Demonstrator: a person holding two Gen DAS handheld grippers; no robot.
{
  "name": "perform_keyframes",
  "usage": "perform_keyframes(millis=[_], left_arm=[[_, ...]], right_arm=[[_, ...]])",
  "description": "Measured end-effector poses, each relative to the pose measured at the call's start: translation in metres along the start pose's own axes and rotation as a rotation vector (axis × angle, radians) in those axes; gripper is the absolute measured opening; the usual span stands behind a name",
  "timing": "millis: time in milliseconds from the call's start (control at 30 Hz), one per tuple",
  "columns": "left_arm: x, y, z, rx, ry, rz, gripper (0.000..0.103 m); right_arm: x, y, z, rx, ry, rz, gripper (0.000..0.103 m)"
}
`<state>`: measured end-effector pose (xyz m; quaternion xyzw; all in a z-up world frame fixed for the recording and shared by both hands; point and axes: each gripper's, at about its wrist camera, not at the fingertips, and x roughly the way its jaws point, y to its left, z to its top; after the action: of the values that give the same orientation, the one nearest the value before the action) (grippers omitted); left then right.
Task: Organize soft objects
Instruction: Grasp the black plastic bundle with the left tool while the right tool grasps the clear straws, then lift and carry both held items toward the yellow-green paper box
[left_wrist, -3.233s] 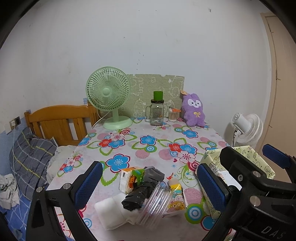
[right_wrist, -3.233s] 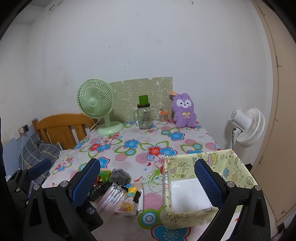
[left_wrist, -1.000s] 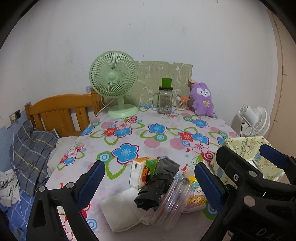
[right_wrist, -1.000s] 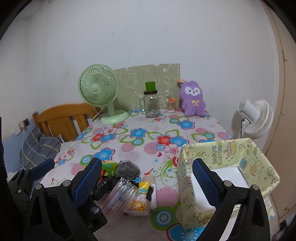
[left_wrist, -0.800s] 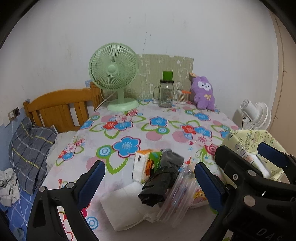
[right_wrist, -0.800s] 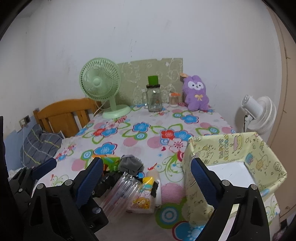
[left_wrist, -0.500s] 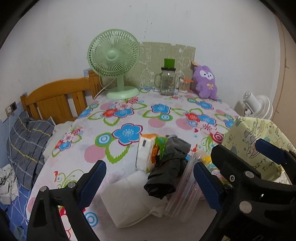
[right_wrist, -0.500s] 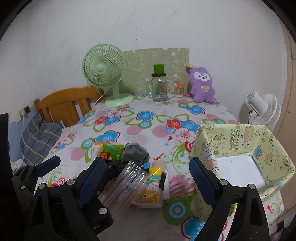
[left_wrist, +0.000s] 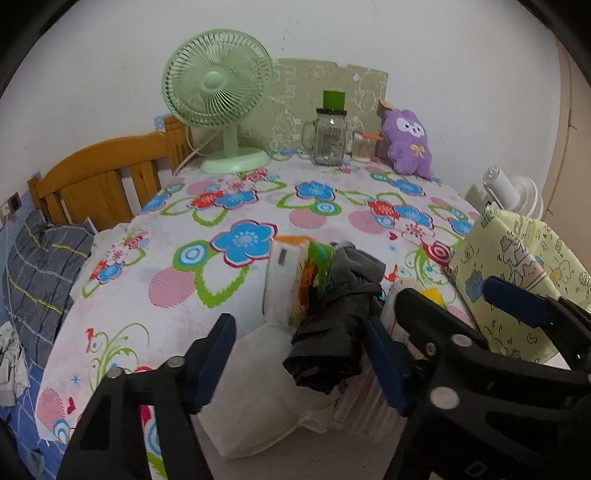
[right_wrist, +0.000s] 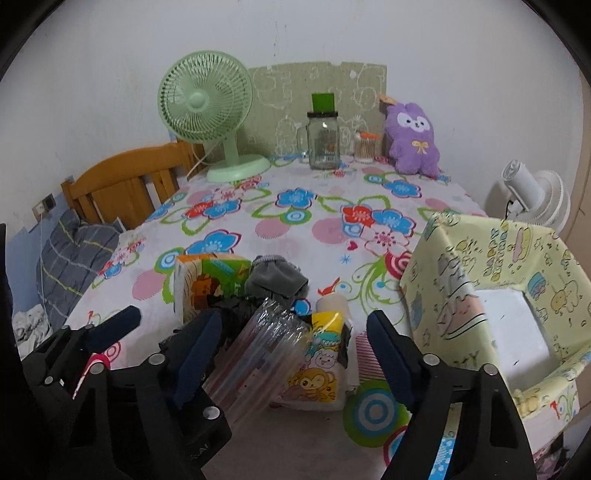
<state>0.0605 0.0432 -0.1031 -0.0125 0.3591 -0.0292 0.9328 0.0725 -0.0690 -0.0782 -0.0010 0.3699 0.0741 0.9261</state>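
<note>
Both hand-held grippers point down at a slant over the near edge of the worktop (left_wrist: 166, 288). Left hand-held gripper (left_wrist: 301, 363): jaws closing, not yet pressing; white folded cloth (left_wrist: 258, 391) and dark crumpled bag (left_wrist: 332, 339) lie between them. Right hand-held gripper (right_wrist: 293, 356): jaws closing, apart, straddling clear plastic pack (right_wrist: 258, 358) and cartoon-monkey tissue pack (right_wrist: 317, 373). Orange-green tissue pack (right_wrist: 207, 280) sits just behind. Yellow box (right_wrist: 491, 280), right of the pile, reads "HAPPY BIRTHDAY".

Left gripper (left_wrist: 299, 362), right gripper (right_wrist: 295, 354) pitched down, jaws closing
</note>
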Motion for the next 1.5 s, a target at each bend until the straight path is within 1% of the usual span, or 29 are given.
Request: perform_keyframes(millis=[33, 100, 167, 233, 300, 400, 467, 500, 567, 600, 733, 1000, 1133, 1500], left_arm=[[0.002, 0.0, 0.0, 0.002, 0.008, -0.002, 0.065], [0.005, -0.001, -0.002, 0.005, 0.024, -0.011, 0.057], [0.008, -0.002, -0.003, 0.007, 0.039, -0.02, 0.052], [0.011, -0.002, -0.005, 0.002, 0.052, -0.033, 0.048], [0.013, -0.002, -0.006, 0.0, 0.061, -0.034, 0.043], [0.015, -0.002, -0.007, 0.003, 0.062, -0.034, 0.04], [0.019, -0.002, -0.007, 0.003, 0.062, -0.037, 0.038], [0.02, -0.002, -0.007, 0.002, 0.063, -0.04, 0.038], [0.021, -0.002, -0.007, 0.002, 0.064, -0.045, 0.035], [0.021, -0.002, -0.006, 0.002, 0.065, -0.045, 0.034], [0.019, -0.002, -0.005, 0.0, 0.063, -0.049, 0.032], [0.008, -0.004, 0.003, 0.003, 0.042, -0.05, 0.028], [0.001, -0.005, 0.007, -0.006, 0.026, -0.06, 0.027], [-0.02, -0.014, 0.023, 0.003, -0.015, -0.046, 0.027]], right_arm=[[0.002, 0.001, -0.001, -0.001, 0.009, 0.003, 0.078], [0.008, 0.002, -0.003, 0.005, 0.03, 0.01, 0.077], [0.013, 0.003, -0.004, 0.011, 0.049, 0.017, 0.073], [0.017, 0.004, -0.005, 0.014, 0.065, 0.016, 0.066], [0.023, 0.004, -0.006, 0.025, 0.088, 0.02, 0.063], [0.031, 0.003, -0.006, 0.036, 0.112, 0.028, 0.055], [0.033, 0.003, -0.006, 0.041, 0.117, 0.033, 0.052], [0.035, 0.004, -0.006, 0.039, 0.118, 0.032, 0.048], [0.035, 0.004, -0.006, 0.039, 0.116, 0.029, 0.037], [0.036, 0.004, -0.005, 0.041, 0.119, 0.036, 0.034], [0.039, 0.004, -0.003, 0.045, 0.117, 0.044, 0.025], [0.032, 0.005, 0.005, 0.035, 0.095, 0.042, 0.02], [0.023, 0.005, 0.009, 0.025, 0.066, 0.044, 0.018], [0.001, -0.001, 0.024, 0.026, 0.023, 0.05, 0.017]])
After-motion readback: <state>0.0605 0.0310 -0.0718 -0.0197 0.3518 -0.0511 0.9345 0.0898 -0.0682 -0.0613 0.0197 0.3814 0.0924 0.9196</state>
